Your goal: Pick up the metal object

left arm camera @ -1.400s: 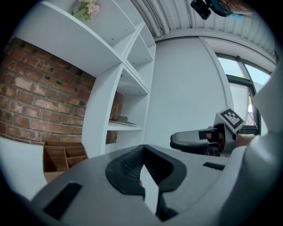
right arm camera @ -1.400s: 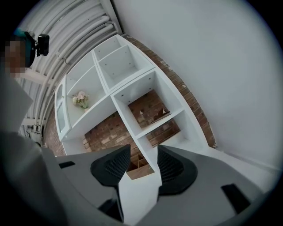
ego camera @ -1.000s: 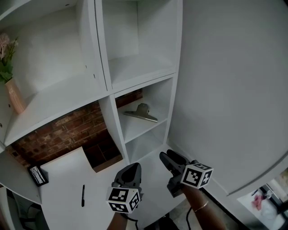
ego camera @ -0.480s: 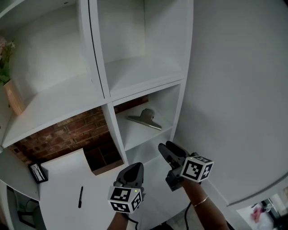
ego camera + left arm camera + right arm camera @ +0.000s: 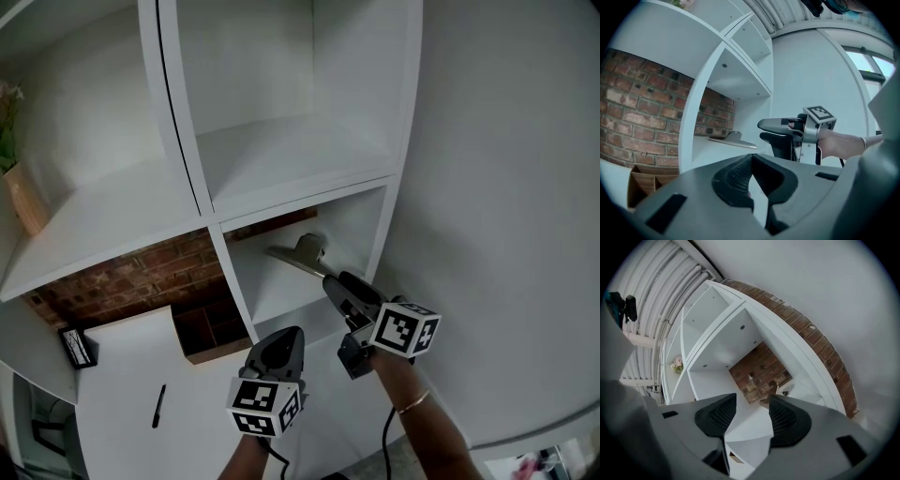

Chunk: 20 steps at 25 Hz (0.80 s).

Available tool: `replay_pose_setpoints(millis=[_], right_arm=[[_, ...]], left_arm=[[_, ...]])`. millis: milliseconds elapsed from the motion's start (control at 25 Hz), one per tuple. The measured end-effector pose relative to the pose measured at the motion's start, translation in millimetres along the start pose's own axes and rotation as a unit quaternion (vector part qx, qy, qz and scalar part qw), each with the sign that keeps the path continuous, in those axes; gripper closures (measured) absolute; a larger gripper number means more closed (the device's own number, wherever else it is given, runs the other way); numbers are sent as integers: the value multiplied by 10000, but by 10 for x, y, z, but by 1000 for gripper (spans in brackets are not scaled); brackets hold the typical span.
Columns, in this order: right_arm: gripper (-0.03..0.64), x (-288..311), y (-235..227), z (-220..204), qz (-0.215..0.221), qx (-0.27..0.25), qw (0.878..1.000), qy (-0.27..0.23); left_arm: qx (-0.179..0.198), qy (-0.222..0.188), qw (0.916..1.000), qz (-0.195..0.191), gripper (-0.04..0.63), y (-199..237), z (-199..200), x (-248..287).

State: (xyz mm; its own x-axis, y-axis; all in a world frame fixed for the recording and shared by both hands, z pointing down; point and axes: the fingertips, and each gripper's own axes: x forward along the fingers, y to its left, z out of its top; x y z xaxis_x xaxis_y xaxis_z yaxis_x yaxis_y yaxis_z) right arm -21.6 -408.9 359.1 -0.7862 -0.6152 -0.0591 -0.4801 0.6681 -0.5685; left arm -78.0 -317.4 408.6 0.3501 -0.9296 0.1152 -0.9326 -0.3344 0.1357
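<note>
The metal object [image 5: 298, 255], a flat grey clip-like piece with a raised handle, lies on the shelf board of the lower right cubby [image 5: 281, 295]. My right gripper [image 5: 334, 284] is at the cubby's front edge, just right of and below the object, jaws open and empty. From the left gripper view the metal object [image 5: 731, 139] lies on the shelf, with the right gripper [image 5: 776, 130] a short way in front of it. My left gripper [image 5: 284, 337] hangs lower, over the white desk, shut on nothing. The right gripper view looks into the cubby past its open fingers [image 5: 723, 414].
White shelf uprights [image 5: 234, 281] frame the cubby, with a brick wall [image 5: 141, 277] behind. A wooden box [image 5: 211, 336] sits under the shelf. A black pen [image 5: 157, 405] and a small framed card [image 5: 75, 347] lie on the desk. A plain wall [image 5: 506, 234] closes the right.
My right gripper has moved up and forward to the front of the cubby, close to the metal object. The left gripper stayed low. The head view has swung right.
</note>
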Motion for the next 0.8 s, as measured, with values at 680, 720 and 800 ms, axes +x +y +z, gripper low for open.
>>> replay_pose_setpoints(millis=[680, 720, 800], right_arm=[[400, 657, -219, 201, 125, -524, 9954, 793], [397, 675, -225, 207, 50, -523, 9954, 802], [391, 701, -256, 216, -148, -488, 9957, 769]], left_arm=[[73, -126, 9993, 334, 586, -19, 207, 220], [48, -137, 9993, 352, 586, -19, 214, 221], [23, -151, 9992, 379, 586, -22, 224, 220]])
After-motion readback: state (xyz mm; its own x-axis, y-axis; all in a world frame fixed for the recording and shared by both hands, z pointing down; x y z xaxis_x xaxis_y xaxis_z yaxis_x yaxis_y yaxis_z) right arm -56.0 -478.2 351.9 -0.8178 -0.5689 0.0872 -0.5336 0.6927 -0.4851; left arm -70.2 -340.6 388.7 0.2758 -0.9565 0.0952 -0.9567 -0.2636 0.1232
